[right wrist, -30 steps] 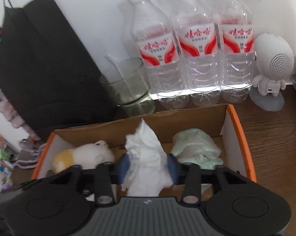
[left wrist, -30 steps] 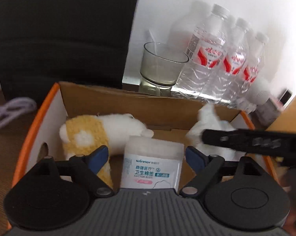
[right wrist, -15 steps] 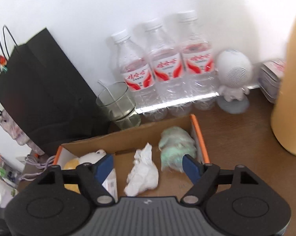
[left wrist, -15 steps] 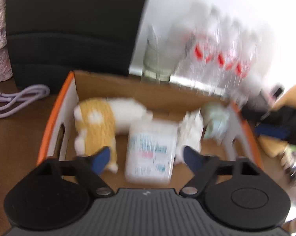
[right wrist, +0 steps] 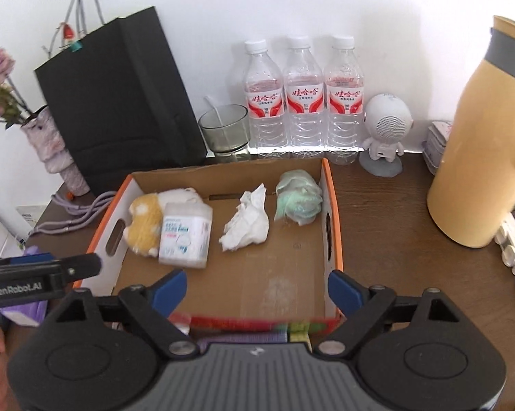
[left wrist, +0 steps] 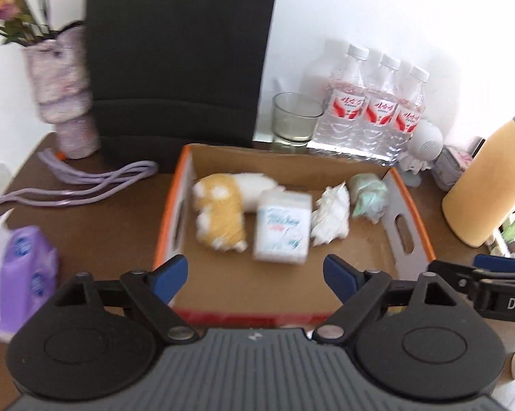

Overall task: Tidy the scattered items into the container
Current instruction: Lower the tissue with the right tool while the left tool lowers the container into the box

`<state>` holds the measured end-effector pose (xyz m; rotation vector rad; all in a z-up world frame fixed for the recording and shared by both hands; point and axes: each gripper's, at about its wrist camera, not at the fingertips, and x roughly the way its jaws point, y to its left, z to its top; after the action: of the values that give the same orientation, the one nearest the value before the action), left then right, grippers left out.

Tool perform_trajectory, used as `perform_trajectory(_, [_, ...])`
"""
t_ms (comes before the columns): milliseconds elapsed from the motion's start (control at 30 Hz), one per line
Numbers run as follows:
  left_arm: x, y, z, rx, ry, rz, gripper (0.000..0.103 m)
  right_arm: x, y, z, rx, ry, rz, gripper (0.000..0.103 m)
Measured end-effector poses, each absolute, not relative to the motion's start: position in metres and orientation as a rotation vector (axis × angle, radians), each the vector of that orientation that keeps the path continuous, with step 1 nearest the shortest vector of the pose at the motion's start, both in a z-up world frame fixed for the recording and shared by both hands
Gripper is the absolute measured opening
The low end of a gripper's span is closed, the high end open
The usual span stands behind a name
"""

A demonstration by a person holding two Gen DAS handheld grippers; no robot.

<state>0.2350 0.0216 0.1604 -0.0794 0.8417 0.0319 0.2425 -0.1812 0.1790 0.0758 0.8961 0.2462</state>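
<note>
Between placements, by the look of it. Hovering above the near edge of the cardboard box (left wrist: 408, 226) with the left claw (left wrist: 255, 274) released, jaws just opened wide, nothing between the blue pads. Same for the right claw (right wrist: 257, 287): released, jaws just opened, nothing gripped.

Already lying inside the box, left to right: a yellow-and-white plush toy (left wrist: 219, 215), a cotton-bud tub (left wrist: 281, 229) touching it, a crumpled white tissue (left wrist: 329, 215), and a pale green crumpled wad (left wrist: 368, 198) in the far right corner. Apart from one another except for the first two.

Lying loose on the bench to the left of the box: a purple tissue pack (left wrist: 21, 274) near the left claw, and a lilac cord (left wrist: 86, 185) further back. Probably next in line, the pack first. Calls for swinging the left claw out to the left, lowering it over the pack with jaws wide, closing across the soft sides, then lifting over the orange rim into the bare near half of the box floor. Worth watching for the soft pack slipping or buckling.

Readable: "GenRobot.AI" on the left claw's body in the right wrist view; "DA" on the right claw's body in the left wrist view, the rest cut off. Red Chinese characters on the three water bottles (right wrist: 298, 102), apparently 娃哈哈. Print on the tub too blurred to read.
</note>
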Motion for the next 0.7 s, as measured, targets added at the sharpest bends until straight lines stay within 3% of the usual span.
perform_trajectory(67, [0.200, 0.018, 0.165, -0.019, 0.708, 0.075, 0.103, 0.218, -0.181, 0.180, 0.063, 0.844, 0.236, 0.089])
perform_trajectory(167, [0.134, 0.015, 0.155, 0.037, 0.402, 0.095, 0.103, 0.162, -0.193, 0.176, 0.088, 0.598, 0.265, 0.091])
perform_trajectory(233, [0.102, 0.014, 0.141, 0.036, 0.324, 0.091, 0.103, 0.126, -0.196, 0.163, 0.067, 0.443, 0.264, 0.097])
perform_trajectory(367, [0.068, 0.019, 0.114, -0.039, 0.336, 0.107, 0.103, 0.081, -0.189, 0.132, -0.013, 0.308, 0.250, 0.100])
perform_trajectory(700, [-0.091, -0.002, 0.067, -0.012, 0.364, 0.060, 0.103, -0.052, -0.213, 0.088, 0.140, 0.441, 0.337, 0.100])
